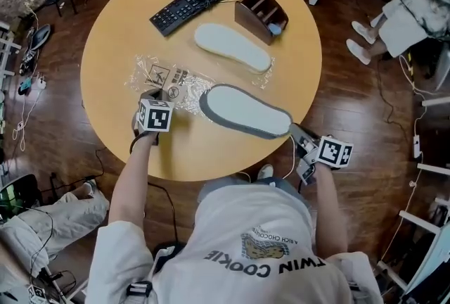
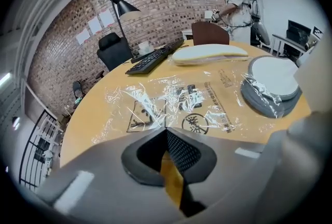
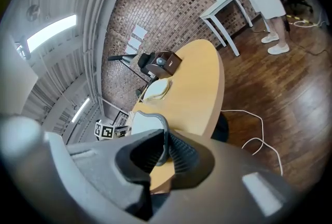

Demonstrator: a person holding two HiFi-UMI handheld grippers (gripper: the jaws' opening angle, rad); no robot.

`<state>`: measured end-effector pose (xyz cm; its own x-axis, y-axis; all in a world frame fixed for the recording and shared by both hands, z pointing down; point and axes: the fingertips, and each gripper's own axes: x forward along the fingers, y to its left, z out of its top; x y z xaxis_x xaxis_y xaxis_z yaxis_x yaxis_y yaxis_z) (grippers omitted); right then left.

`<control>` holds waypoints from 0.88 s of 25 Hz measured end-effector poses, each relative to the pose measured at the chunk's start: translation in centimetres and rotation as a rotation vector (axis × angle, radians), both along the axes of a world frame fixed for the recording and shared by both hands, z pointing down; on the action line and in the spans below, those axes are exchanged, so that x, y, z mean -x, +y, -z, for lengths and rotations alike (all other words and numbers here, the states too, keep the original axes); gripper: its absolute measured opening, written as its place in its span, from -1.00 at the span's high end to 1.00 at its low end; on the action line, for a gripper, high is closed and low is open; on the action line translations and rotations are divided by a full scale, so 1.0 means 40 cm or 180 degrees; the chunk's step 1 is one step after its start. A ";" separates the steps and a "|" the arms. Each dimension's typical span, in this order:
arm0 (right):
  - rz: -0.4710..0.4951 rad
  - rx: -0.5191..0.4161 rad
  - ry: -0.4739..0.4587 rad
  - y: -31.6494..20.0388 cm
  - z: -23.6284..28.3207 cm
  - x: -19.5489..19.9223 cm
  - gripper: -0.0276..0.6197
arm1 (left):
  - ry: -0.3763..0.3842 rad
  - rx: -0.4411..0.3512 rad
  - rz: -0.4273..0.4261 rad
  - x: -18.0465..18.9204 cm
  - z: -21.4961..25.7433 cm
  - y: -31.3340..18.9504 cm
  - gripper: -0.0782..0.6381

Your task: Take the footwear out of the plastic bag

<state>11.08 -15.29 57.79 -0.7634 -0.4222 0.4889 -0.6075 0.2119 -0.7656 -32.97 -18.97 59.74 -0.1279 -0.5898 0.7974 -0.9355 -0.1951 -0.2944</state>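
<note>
My left forearm reaches out over the round wooden table, its claw tipped steeply down. My right claw lies flatter at the table's near edge. The clear crinkled plastic bag carries black warning symbols and print too small to read. My left claw is closed on the bag's near edge. My right claw is clamped on the rim of the grey slipper with a white insole, whose other end has plastic over it.
</note>
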 end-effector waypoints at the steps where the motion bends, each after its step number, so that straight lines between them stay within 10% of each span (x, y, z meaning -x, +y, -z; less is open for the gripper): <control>1: -0.0016 0.0005 -0.0008 0.000 -0.001 -0.006 0.82 | 0.0005 0.0003 0.0005 -0.001 0.001 0.000 0.79; 13: -0.0089 -0.0151 0.0367 -0.011 -0.003 -0.040 0.80 | 0.0029 0.0072 0.0024 0.005 0.001 0.003 0.78; 22: -0.0061 -0.0361 0.0580 -0.046 0.040 -0.020 0.68 | 0.0305 -0.0334 0.0014 -0.049 0.089 0.008 0.78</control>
<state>11.90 -17.13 56.20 -0.6581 -0.4959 0.5665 -0.7383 0.2776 -0.6147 -30.99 -18.66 56.18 -0.0569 -0.6702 0.7400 -0.9611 -0.1638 -0.2223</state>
